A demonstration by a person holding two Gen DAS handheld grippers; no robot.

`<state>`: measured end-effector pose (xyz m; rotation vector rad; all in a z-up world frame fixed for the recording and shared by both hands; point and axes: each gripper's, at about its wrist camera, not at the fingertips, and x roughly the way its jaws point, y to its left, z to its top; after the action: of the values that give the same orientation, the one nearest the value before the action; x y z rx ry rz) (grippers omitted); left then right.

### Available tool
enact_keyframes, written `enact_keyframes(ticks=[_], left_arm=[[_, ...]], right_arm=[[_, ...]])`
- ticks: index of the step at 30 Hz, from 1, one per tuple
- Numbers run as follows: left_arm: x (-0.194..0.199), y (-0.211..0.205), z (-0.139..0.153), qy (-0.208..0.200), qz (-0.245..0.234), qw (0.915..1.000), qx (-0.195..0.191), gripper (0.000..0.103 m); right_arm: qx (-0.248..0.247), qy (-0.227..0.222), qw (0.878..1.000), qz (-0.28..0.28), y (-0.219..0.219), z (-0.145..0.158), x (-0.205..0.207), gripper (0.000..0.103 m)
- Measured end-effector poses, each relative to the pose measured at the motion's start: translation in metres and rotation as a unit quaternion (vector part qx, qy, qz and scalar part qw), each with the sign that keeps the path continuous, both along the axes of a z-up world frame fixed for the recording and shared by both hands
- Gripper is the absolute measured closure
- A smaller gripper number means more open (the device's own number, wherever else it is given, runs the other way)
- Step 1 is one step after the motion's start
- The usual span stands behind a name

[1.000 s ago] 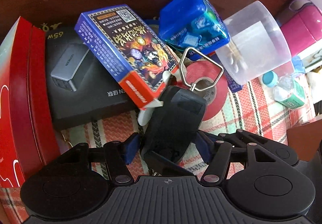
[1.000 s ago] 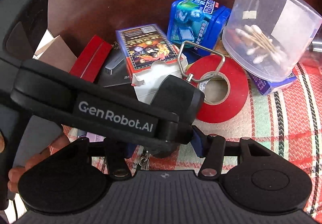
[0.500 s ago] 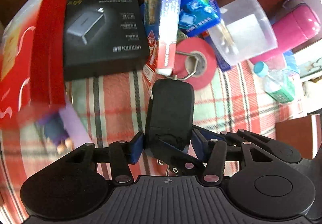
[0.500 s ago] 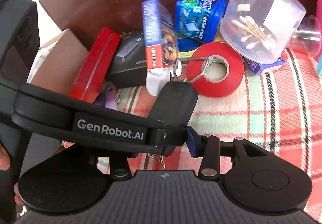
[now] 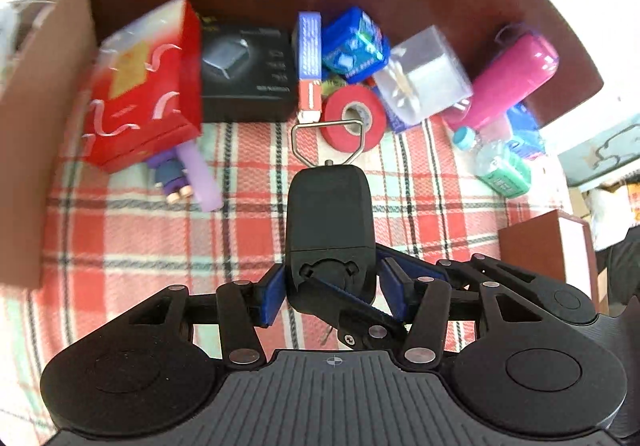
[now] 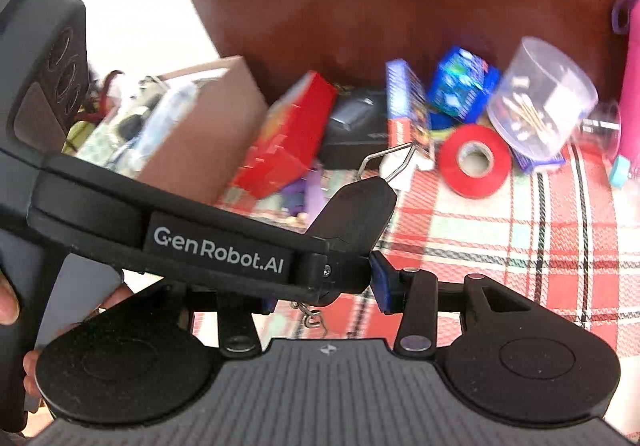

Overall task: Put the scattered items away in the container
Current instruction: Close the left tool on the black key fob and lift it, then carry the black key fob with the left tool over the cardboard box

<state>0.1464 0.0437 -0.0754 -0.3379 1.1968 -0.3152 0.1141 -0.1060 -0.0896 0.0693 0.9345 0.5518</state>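
Observation:
My left gripper (image 5: 330,288) is shut on a black hanging scale (image 5: 329,217) with a metal triangle ring (image 5: 326,141) at its far end, held above the plaid cloth. In the right wrist view the same scale (image 6: 354,205) sits between my right gripper's (image 6: 324,290) blue pads (image 6: 380,282), and the left gripper's body (image 6: 180,242) crosses in front. The brown cardboard box (image 5: 36,117) stands at the left and holds several items (image 6: 132,121).
Along the brown back wall lie a red box (image 5: 144,81), a black charger box (image 5: 246,73), a blue card box (image 5: 309,61), a blue tin (image 5: 354,43), red tape (image 5: 354,115), a clear swab tub (image 5: 424,73), a pink bottle (image 5: 512,73) and a purple toy (image 5: 180,173).
Both grippers have pulled back and up from the pile with the scale. The items look smaller and farther, and the cardboard box has come into view at the left.

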Motion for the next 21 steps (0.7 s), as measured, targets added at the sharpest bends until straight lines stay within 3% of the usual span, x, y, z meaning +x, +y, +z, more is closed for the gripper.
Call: enact_keyframes(ticks=[8, 21], left_arm=[[-0.032, 0.038, 0.038, -0.048, 0.052, 0.9975, 0.000, 0.051], [-0.068, 0.141, 0.090, -0.100, 0.126, 0.9869, 0.011, 0.050]], right_arm=[[0.002, -0.049, 0.998, 0.045, 0.045, 0.037, -0.020, 0.053], [0.012, -0.105, 0.987, 0.122, 0.143, 0.085, -0.037, 0.053]])
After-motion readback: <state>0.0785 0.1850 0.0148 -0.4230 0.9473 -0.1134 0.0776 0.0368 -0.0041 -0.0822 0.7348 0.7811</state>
